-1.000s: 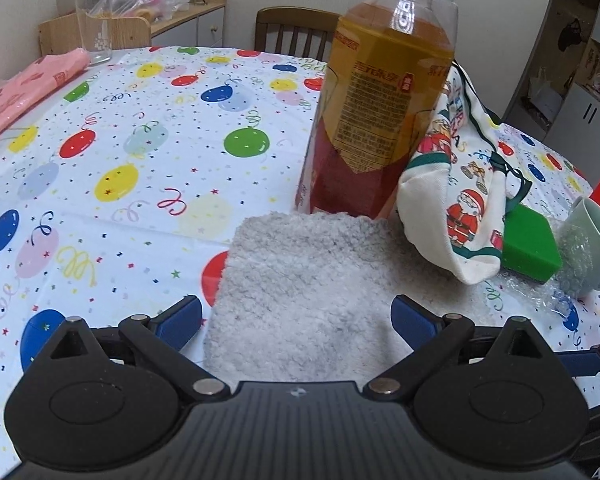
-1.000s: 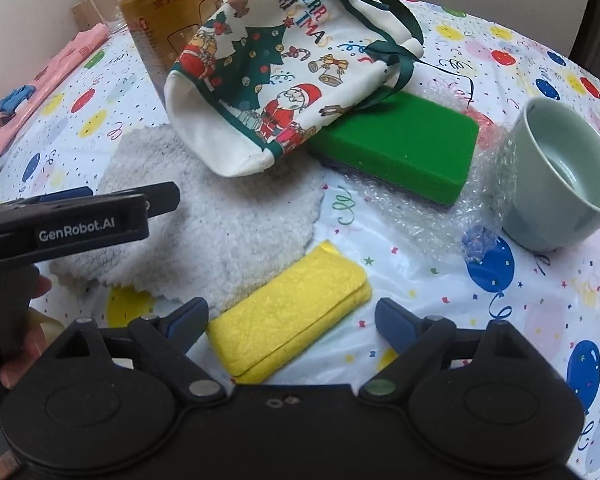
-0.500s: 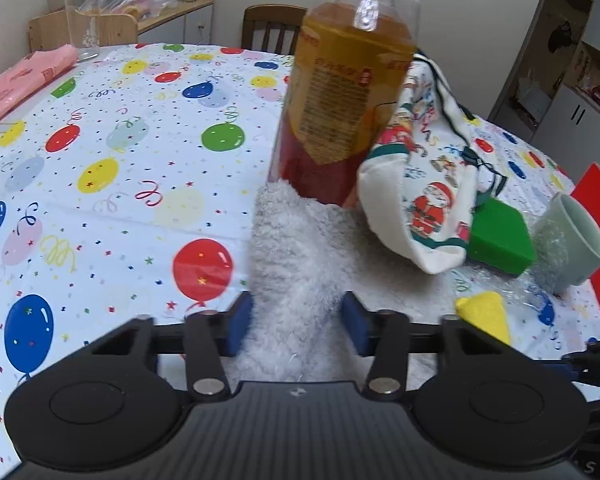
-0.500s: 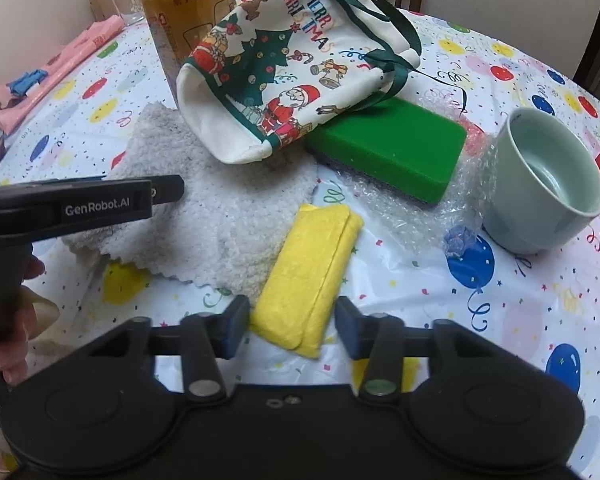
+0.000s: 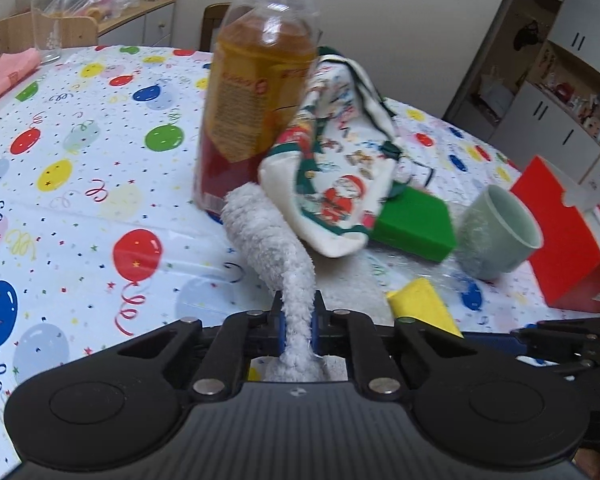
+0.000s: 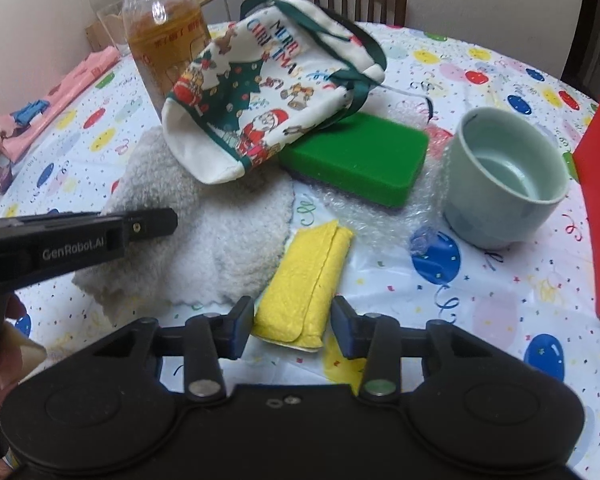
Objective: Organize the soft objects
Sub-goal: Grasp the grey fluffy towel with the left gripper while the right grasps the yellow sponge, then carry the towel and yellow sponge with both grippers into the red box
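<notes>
The left gripper (image 5: 298,322) pinches a bunched fold of the fluffy white towel (image 5: 268,236), which lies just in front of the tea bottle (image 5: 256,92). The right gripper (image 6: 293,326) stands open, its fingers flanking the folded yellow cloth (image 6: 306,284) just right of the towel.

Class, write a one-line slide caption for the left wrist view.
Left hand-held gripper pinches a fluffy white cloth above the balloon tablecloth, with a tea bottle and Christmas bag behind.
</notes>
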A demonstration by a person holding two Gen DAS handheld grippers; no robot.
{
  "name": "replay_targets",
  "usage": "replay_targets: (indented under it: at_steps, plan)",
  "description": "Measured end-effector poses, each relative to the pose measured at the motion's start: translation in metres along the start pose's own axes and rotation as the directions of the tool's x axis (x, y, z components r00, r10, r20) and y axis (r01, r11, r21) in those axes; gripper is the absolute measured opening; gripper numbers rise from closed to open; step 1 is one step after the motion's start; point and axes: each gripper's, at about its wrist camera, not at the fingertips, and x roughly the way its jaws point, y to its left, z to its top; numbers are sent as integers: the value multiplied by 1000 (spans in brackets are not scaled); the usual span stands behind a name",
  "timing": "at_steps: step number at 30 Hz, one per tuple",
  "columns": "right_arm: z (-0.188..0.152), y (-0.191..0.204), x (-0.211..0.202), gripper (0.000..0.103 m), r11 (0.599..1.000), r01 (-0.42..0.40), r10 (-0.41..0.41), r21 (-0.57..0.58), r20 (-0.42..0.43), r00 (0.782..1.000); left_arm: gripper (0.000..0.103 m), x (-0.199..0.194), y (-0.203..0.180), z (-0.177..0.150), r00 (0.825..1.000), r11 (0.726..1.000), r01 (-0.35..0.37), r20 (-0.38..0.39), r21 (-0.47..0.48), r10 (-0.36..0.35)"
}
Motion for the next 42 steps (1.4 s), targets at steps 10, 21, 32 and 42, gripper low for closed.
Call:
replay_targets:
  at_steps: [10,21,32,42]
  plan:
    - [-4,-19,-36,34,999,-47,47,-3,84,995,10,-34,-26,4,999,999,35,34,-25,-34]
    - [-25,-53,-61,9,997,-80,80,-5,120,990,10,-58,-61,-9,997,998,67,42,-19,-66]
    - [-41,-85,-90,7,994,-107,112,-37,173,979,10,-74,-99,-12,995,997,79,61,-21,-78]
    - [-33,-131,-145,6,995,-93,101,-42,290,952,10,-83,-155,10,983,988,150,98,41,-154]
